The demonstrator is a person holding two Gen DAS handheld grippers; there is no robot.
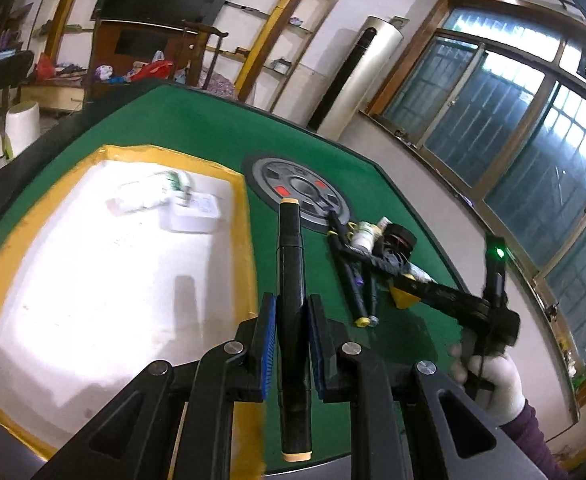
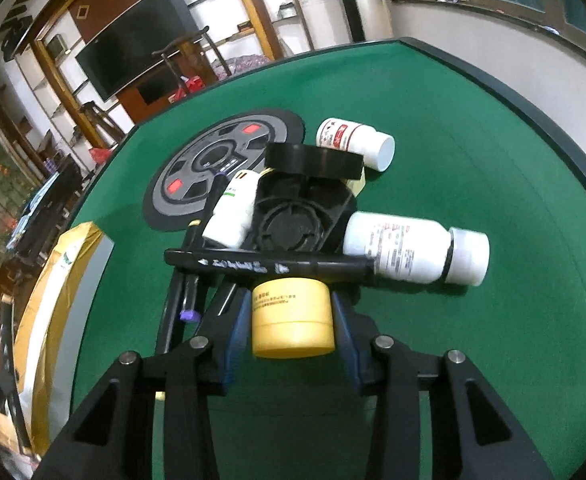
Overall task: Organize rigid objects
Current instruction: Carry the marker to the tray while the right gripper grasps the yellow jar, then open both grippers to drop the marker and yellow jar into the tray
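Green felt covers the table (image 2: 473,128) in a living room with a dark television and barred windows behind it.

At the near edge of a pile of small objects, a short yellow jar (image 2: 292,318) stands between the blue pads of the right gripper (image 2: 292,332), which press against both its sides. A long black marker (image 2: 269,267) with white writing lies crosswise just beyond the jar, touching its far edge. Behind the marker sit a black fan-like part (image 2: 293,224), a small white bottle (image 2: 231,212) leaning on its left, a large white bottle (image 2: 413,250) lying on its side to the right, a black tape roll (image 2: 313,160), and another white bottle with a red label (image 2: 353,142) farther back. A grey printed disc (image 2: 197,172) lies flat in the table's centre.

The left gripper (image 1: 291,344) pinches a black marker with pale orange end caps (image 1: 290,300) midway along its length, pointing straight ahead above the felt. To its left is a white tray with a yellow rim (image 1: 241,220), holding blurred white items (image 1: 161,196). A white-gloved hand (image 1: 493,376) holds the right gripper's handle at the far right.
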